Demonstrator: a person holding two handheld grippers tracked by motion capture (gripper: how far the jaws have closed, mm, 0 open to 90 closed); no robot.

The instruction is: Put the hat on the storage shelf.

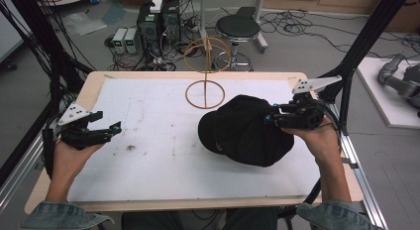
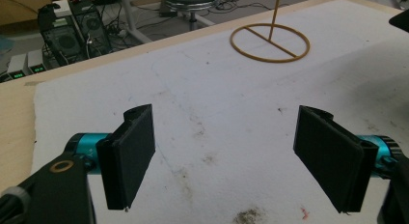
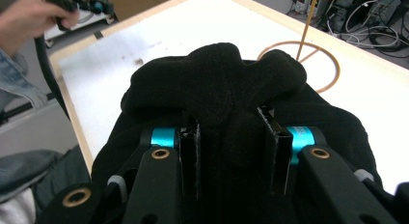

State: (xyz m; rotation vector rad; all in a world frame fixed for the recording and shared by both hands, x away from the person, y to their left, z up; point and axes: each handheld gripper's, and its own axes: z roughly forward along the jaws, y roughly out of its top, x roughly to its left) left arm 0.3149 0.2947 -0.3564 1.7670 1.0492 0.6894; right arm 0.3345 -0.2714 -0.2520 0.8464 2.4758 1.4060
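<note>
While the right tongs [image 1: 271,119] pinch a bunched fold of the black cap [image 1: 245,133], the soft, felt-like fabric bulges up between the two flat black pads [image 3: 276,154] in the right gripper view and the rest of the cap hangs rounded and slack over the white mat [image 1: 148,155] on the right half of the tabletop [image 1: 94,88]. Whether the cap's underside touches the mat I cannot tell. The right hand [image 1: 319,136] grips its tool from below, wrist bent, with the tongs pointing level toward the table's middle. Just beyond the cap stands a thin wooden stand [image 1: 205,86]: a flat ring base with a crossbar, a slim upright rod and a second hoop on top. The mat is matte, scuffed and spotted with dark stains. At the left edge, the left hand [image 1: 69,153] cradles the left tongs [image 1: 111,128], whose rectangular foam-faced pads are spread wide with bare mat between them, aimed toward the centre.
</note>
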